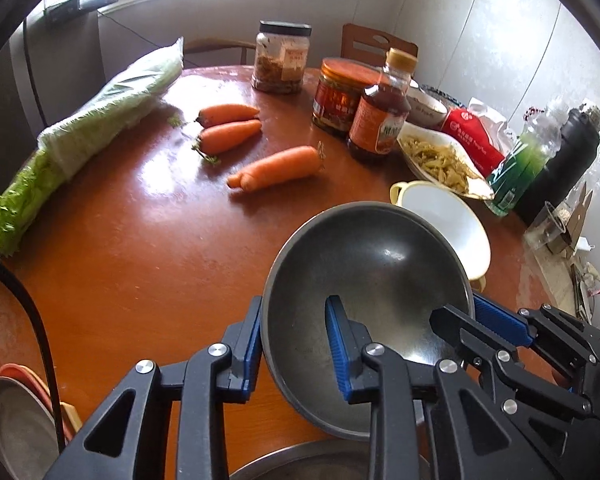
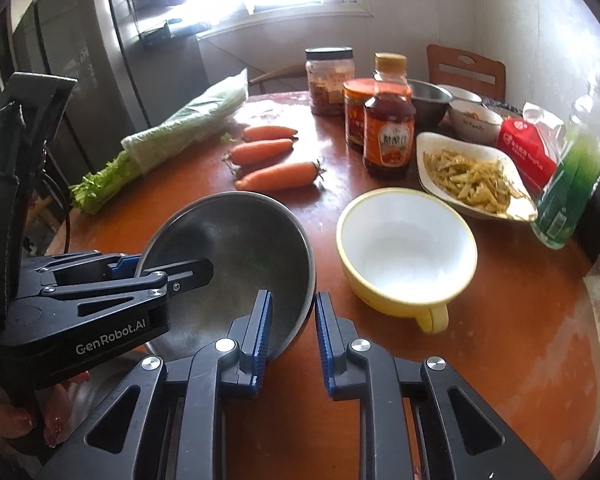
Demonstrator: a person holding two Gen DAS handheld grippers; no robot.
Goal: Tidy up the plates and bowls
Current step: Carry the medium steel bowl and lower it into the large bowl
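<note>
I have the steel bowl tipped up off the round table, and both grippers are on its rim for the sake of control. My left gripper pinches the near wall, one pad outside and one inside. My right gripper straddles the rim on the opposite side; its pads look pressed onto the metal, though a sliver of gap on the outer pad leaves me slightly unsure. Two grips keep a slippery bowl from swinging while tilted.

Just beyond the steel bowl stands the yellow bowl, upright and empty, handle toward me, which I judge a likely nesting spot. Beneath the steel bowl's near edge a larger steel dish shows. The three carrots lie farther back from the bowl, well clear.
</note>
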